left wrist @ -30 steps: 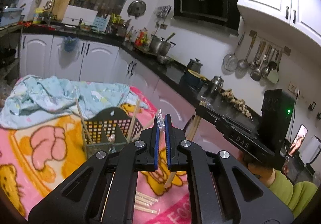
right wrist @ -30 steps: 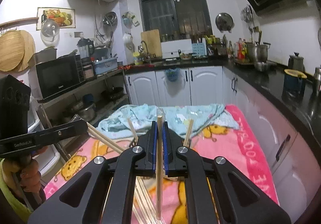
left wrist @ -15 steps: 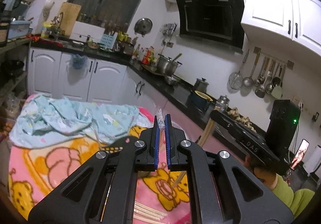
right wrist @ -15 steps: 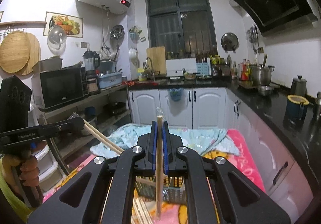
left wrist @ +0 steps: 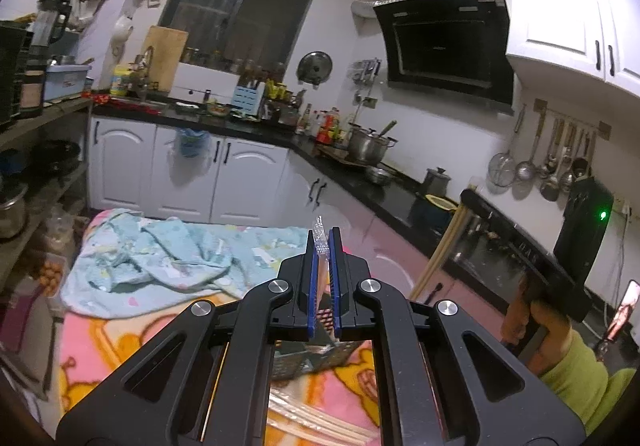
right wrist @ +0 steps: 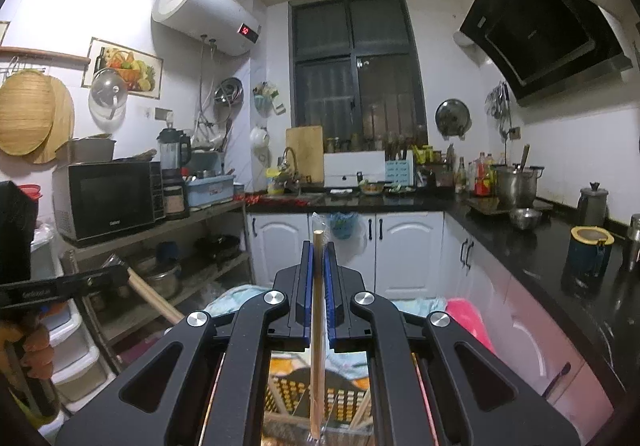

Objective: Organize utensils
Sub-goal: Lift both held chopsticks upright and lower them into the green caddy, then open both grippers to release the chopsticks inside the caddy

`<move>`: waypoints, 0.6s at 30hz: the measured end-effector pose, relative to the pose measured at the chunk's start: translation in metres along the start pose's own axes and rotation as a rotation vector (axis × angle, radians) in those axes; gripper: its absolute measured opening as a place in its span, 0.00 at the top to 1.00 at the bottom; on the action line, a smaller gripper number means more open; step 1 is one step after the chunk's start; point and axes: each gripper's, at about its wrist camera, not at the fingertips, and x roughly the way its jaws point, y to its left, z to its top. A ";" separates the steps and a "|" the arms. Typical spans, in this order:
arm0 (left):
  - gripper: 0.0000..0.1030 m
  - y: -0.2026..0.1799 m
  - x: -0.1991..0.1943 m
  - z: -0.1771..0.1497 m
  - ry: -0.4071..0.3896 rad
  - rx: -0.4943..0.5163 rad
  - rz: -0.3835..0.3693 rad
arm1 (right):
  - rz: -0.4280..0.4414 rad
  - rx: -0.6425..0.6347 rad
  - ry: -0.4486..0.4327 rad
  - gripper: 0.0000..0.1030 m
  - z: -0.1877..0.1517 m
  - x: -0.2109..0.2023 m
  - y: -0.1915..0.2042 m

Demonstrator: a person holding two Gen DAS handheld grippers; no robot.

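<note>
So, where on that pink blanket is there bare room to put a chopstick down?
The widest bare patch of pink blanket lies left of the left tongs, bordered at the far side by the crumpled blue cloth. It is crowded under the tongs: the mesh basket sits there, with loose chopsticks lying just nearer the camera.

- The red digits "50" were shown on the display of the white water heater (right wrist: 208, 12) mounted high on the wall.
- The letters "DAS" could be made out on the black bar of the right gripper (left wrist: 524, 255) as seen from the left wrist.
- The small brand marks on the microwave (right wrist: 110, 200) and on the range hood (right wrist: 540, 34) were too small to be read.
</note>
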 end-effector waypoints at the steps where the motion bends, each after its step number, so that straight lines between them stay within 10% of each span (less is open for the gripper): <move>1: 0.98 0.003 0.002 -0.001 0.003 -0.001 0.008 | -0.005 -0.004 -0.007 0.95 0.000 0.002 0.000; 18: 0.98 0.020 0.052 -0.040 0.099 -0.011 0.056 | -0.073 -0.080 -0.037 0.95 -0.037 0.054 -0.005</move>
